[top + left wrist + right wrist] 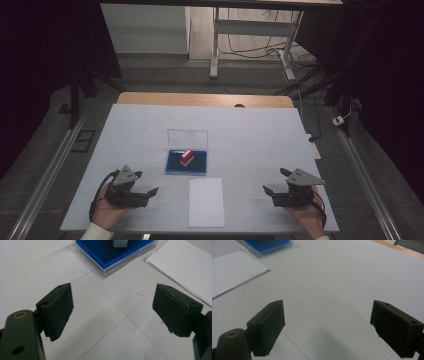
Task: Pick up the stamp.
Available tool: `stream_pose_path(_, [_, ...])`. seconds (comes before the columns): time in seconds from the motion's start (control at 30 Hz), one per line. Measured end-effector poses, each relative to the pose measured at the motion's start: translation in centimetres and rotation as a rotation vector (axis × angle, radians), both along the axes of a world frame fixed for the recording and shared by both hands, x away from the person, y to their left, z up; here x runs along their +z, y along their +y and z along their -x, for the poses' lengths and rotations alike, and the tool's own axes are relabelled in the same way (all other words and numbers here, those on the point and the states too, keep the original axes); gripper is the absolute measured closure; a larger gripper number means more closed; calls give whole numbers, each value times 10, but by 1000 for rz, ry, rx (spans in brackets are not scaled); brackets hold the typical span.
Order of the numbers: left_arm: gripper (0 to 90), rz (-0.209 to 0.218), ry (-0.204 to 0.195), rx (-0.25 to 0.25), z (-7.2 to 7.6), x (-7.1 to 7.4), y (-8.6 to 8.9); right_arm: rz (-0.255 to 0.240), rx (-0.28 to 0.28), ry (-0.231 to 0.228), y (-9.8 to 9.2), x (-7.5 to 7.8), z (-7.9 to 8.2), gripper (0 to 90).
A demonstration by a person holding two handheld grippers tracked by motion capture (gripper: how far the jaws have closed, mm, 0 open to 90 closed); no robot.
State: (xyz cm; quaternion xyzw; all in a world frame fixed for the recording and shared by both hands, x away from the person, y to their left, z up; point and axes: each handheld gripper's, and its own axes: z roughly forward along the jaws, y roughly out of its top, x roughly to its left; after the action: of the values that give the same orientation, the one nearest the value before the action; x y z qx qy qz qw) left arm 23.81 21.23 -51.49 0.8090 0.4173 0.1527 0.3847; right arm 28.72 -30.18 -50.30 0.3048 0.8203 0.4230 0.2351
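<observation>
A clear case with a blue pad (197, 165) lies open at the table's middle, its transparent lid (187, 138) standing upright behind it. A small red and white block (186, 157) rests on the pad. My left gripper (148, 182) sits low at the near left, open, nothing between its jaws. My right gripper (273, 180) sits at the near right, also open and holding nothing. In the left gripper view the open gripper (112, 305) points at the blue case (105, 252) with bare table between. In the right gripper view the gripper (328, 317) is wide apart over the table, the case (268, 245) far off.
A white sheet of paper (205, 201) lies just in front of the case, between the two grippers. A white cover (250, 130) spreads over the table, whose wooden far edge (205, 99) shows beyond. Desk legs and cables (250, 47) stand on the floor behind.
</observation>
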Motion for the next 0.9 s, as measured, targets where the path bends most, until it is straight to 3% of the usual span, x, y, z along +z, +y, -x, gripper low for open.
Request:
stream_pose_path(0.7, [177, 5, 3, 8, 0, 1, 2, -1, 28, 0, 3, -4, -6, 197])
stream_pose_path(0.9, [152, 25, 7, 23, -2, 2, 2, -2, 22, -1, 3, -5, -8, 204])
